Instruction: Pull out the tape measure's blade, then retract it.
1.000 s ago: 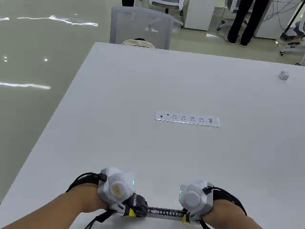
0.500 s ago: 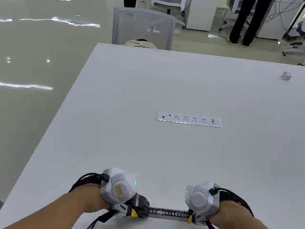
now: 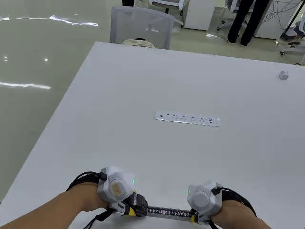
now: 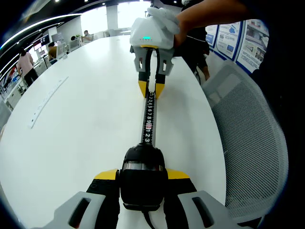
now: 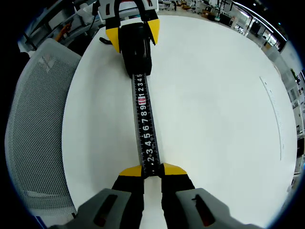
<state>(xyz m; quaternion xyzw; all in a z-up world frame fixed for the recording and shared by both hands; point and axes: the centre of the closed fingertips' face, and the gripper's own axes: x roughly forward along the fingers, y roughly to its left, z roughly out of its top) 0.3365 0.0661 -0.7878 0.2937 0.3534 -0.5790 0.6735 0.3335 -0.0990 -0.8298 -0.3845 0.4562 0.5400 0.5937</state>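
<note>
Left tongs [image 4: 143,174] pinch the tape measure [image 4: 142,183] case; right tongs [image 5: 152,170] pinch its blade [image 5: 144,119] tip, stretched along the worktop [image 3: 200,71] at its near edge, bare surface spreading beyond toward a power strip [image 3: 187,119].

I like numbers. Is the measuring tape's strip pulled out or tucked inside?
Pulled out. The numbered blade stretches from the black case to the right hand-held gripper, which pinches its tip.
</note>
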